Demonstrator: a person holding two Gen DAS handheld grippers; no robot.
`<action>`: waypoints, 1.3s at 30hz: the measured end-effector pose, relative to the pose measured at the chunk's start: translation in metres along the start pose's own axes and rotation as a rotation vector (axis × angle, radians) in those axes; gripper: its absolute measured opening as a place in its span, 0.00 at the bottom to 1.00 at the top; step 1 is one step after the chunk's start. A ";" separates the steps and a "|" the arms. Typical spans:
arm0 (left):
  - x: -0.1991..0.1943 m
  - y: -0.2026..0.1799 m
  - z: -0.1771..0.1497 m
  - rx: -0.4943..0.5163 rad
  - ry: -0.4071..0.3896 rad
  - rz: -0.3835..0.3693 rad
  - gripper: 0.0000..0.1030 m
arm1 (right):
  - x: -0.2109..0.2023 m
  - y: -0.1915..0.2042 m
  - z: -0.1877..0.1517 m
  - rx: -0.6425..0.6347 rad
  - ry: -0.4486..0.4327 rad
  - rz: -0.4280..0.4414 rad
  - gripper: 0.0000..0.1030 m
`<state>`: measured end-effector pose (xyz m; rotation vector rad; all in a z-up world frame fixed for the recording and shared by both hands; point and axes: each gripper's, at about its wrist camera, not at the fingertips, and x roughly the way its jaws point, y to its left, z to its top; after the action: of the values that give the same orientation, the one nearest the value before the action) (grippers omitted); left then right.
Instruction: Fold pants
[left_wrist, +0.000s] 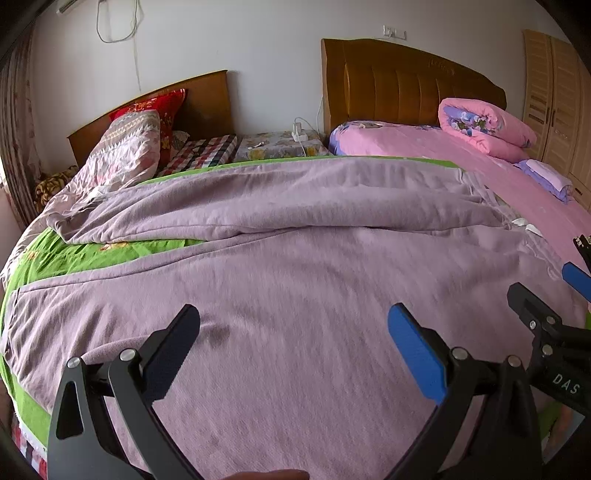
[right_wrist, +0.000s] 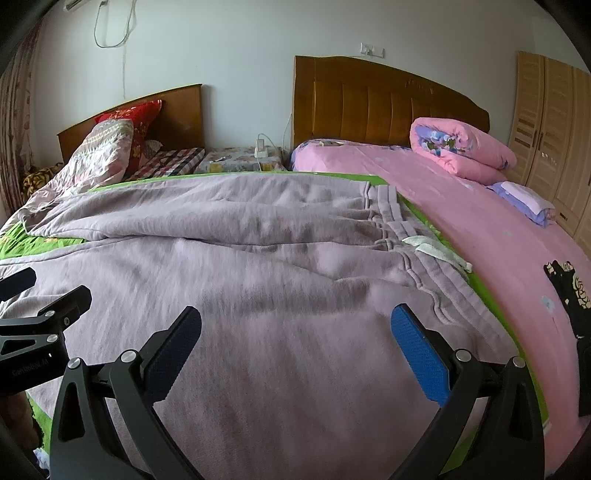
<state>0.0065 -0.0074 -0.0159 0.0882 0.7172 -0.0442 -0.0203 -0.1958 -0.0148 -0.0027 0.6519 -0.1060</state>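
Lilac sweatpants lie spread flat on a green sheet, waistband to the right, legs running left. They also show in the right wrist view, with the ribbed waistband and a white drawstring. My left gripper is open and empty, just above the near leg. My right gripper is open and empty, above the near hip area. The right gripper also shows at the right edge of the left wrist view. The left gripper shows at the left edge of the right wrist view.
A pink bed lies to the right with a rolled pink quilt and a black patch. A patterned quilt and red pillow lie at the far left. Wooden headboards and a wardrobe stand behind.
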 end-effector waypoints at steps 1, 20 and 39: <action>0.001 -0.001 -0.001 0.001 0.002 0.000 0.99 | 0.000 0.000 0.000 0.001 0.002 0.000 0.96; 0.010 -0.003 -0.002 0.006 0.039 0.008 0.99 | 0.010 -0.003 -0.002 0.010 0.033 0.001 0.96; 0.021 -0.003 -0.002 0.008 0.077 0.015 0.99 | 0.020 -0.002 0.001 0.005 0.059 0.007 0.96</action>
<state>0.0211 -0.0107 -0.0317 0.1034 0.7928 -0.0296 -0.0042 -0.1996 -0.0261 0.0073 0.7102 -0.1009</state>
